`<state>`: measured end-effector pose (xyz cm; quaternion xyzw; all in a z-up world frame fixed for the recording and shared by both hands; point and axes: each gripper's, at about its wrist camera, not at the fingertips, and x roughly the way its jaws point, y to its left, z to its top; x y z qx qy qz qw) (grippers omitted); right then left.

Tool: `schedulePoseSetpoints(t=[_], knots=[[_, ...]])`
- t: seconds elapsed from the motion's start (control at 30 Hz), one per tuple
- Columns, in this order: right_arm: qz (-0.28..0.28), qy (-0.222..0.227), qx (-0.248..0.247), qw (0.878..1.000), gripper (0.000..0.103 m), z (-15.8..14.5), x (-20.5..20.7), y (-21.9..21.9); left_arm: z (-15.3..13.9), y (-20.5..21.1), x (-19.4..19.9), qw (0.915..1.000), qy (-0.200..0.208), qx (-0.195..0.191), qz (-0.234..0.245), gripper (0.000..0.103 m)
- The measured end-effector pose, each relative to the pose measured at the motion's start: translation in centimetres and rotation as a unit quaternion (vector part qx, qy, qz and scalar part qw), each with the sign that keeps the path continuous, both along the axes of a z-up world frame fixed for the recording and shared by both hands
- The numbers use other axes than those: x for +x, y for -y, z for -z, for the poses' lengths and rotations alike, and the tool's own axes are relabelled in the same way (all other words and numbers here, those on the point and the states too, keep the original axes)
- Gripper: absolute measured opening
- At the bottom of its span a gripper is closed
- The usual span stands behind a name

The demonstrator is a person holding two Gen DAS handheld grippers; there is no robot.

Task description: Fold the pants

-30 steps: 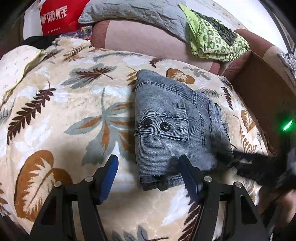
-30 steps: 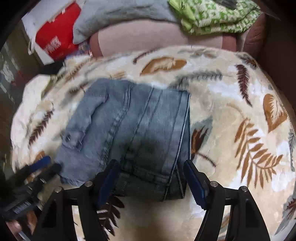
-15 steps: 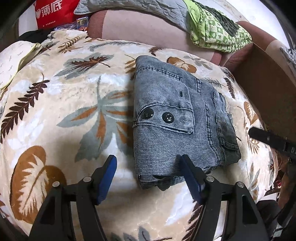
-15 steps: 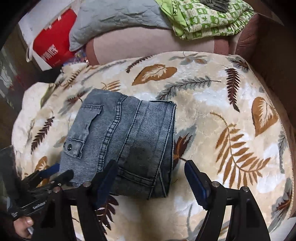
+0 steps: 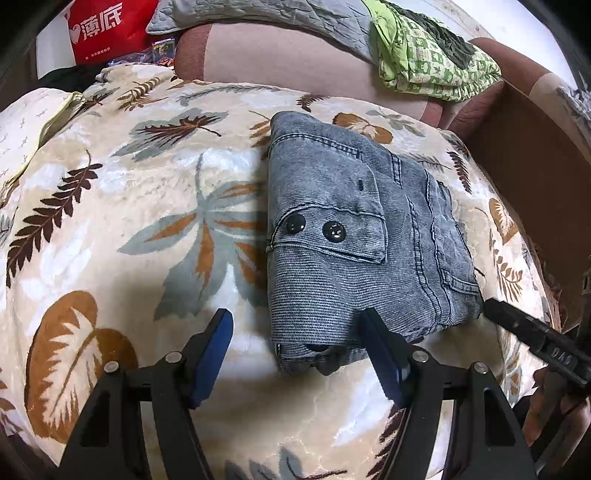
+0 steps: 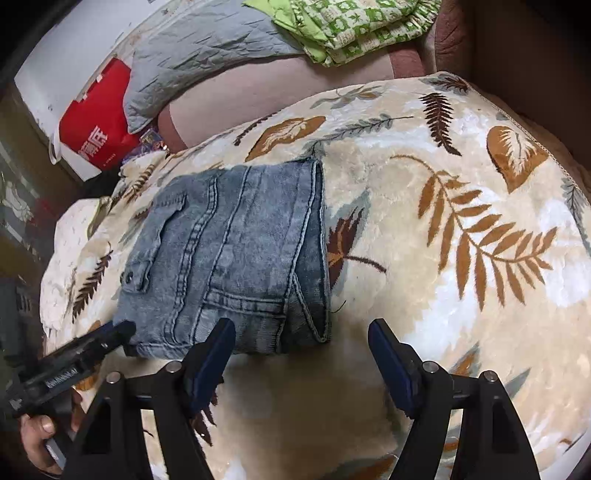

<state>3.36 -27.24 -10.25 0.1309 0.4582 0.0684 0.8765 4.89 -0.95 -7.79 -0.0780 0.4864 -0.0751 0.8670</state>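
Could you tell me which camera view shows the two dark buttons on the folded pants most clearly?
The left wrist view: both buttons face the camera on the pocket flap of the pants. The right wrist view shows that flap edge-on at the far left, with only one small button.

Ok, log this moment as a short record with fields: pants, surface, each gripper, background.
pants: grey denim pants, folded into a compact stack, flap pocket with two dark buttons on top
surface: leaf-print blanket
left gripper: open, empty, at the stack's near edge
right gripper: open, empty, at the stack's near edge
background: green patterned cloth, red bag
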Motion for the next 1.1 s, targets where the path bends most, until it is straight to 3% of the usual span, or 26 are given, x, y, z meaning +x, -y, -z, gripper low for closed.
schedulePoseSetpoints(t=[0.23, 0.43, 0.6, 0.67, 0.73, 0.87, 0.97, 1.1], knots=[[0.002, -0.021, 0.003, 1.000, 0.077, 1.4, -0.1, 0.2, 0.0, 0.5, 0.2, 0.9997, -0.001, 0.024, 0.000, 0.075], [-0.007, 0.020, 0.005, 1.000, 0.077, -3.4, 1.6, -0.3, 0.0, 0.4, 0.1, 0.9996, 0.005, 0.027, 0.003, 0.076], [-0.088, 0.023, -0.004, 0.996, 0.078, -6.6, 6.9, -5.1, 0.2, 0.2, 0.2, 0.9998, 0.003, 0.018, 0.001, 0.076], [-0.102, 0.005, -0.033, 0.994, 0.078, -6.2, 9.1, -7.0, 0.2, 0.3, 0.1, 0.9998, 0.005, 0.019, 0.001, 0.077], [-0.097, -0.004, -0.093, 0.991, 0.078, -5.4, 11.2, -8.0, 0.2, 0.3, 0.0, 0.9998, 0.007, 0.018, 0.002, 0.077], [-0.073, -0.108, -0.154, 0.979, 0.078, 0.3, 14.3, -7.3, 0.5, 0.1, 0.2, 1.0000, 0.000, 0.007, 0.003, 0.077], [-0.061, -0.101, -0.132, 0.984, 0.081, 0.3, 13.8, -6.3, 0.5, 0.1, 0.1, 0.9999, 0.003, 0.011, 0.004, 0.077], [-0.064, -0.076, -0.144, 0.985, 0.081, -1.5, 12.3, -6.3, 0.6, 0.0, 0.2, 1.0000, 0.001, 0.007, 0.002, 0.078]])
